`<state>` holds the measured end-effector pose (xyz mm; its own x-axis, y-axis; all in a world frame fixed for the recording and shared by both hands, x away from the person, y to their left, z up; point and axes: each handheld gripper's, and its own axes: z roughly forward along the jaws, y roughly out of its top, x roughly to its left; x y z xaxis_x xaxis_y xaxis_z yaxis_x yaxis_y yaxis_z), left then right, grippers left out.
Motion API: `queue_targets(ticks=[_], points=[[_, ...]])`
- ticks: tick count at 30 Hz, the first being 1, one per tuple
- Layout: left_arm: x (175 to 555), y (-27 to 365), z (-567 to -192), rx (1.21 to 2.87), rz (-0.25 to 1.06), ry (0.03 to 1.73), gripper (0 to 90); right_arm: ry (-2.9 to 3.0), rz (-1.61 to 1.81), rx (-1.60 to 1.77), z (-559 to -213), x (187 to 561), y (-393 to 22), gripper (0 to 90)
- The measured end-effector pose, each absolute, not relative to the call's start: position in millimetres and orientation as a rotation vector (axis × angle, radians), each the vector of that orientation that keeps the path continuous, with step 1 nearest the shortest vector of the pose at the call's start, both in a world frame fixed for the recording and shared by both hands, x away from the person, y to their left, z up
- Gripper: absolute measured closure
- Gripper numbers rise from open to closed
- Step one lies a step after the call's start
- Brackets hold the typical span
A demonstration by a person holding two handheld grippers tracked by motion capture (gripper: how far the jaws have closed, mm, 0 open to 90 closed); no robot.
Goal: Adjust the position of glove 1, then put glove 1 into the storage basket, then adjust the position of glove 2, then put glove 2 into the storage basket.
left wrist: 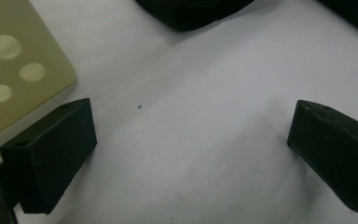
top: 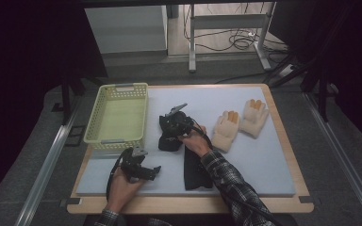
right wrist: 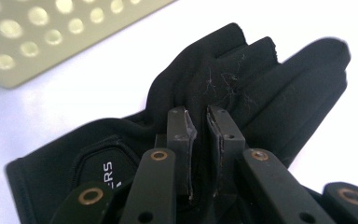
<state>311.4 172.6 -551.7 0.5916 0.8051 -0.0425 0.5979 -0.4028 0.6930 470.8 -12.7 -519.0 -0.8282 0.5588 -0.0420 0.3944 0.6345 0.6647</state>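
Glove (right wrist: 205, 93) fabric hidden between pinching right fingers (right wrist: 182, 135).

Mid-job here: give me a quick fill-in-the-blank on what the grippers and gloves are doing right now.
1. The right gripper is pinching a ____ glove.
2. The left gripper has its jaws ____ over the bare mat.
3. The basket is pale ____.
4. The two cream gloves lie to the ____ of the black ones in the high view.

Missing words: black; open; green; right
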Motion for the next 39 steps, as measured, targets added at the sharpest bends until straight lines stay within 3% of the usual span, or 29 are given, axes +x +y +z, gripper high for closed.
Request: queue_targets(ticks=[23, 39], points=[[311, 173, -551, 2.147, 0.396, 1.102, 1.1, 2.553, 1.128, 0.721, -445, 423, -53, 79.0], [311, 172, -552, 2.132, 0.397, 1.112, 1.1, 2.556, 1.119, 0.714, -434, 375, -89, 78.9]])
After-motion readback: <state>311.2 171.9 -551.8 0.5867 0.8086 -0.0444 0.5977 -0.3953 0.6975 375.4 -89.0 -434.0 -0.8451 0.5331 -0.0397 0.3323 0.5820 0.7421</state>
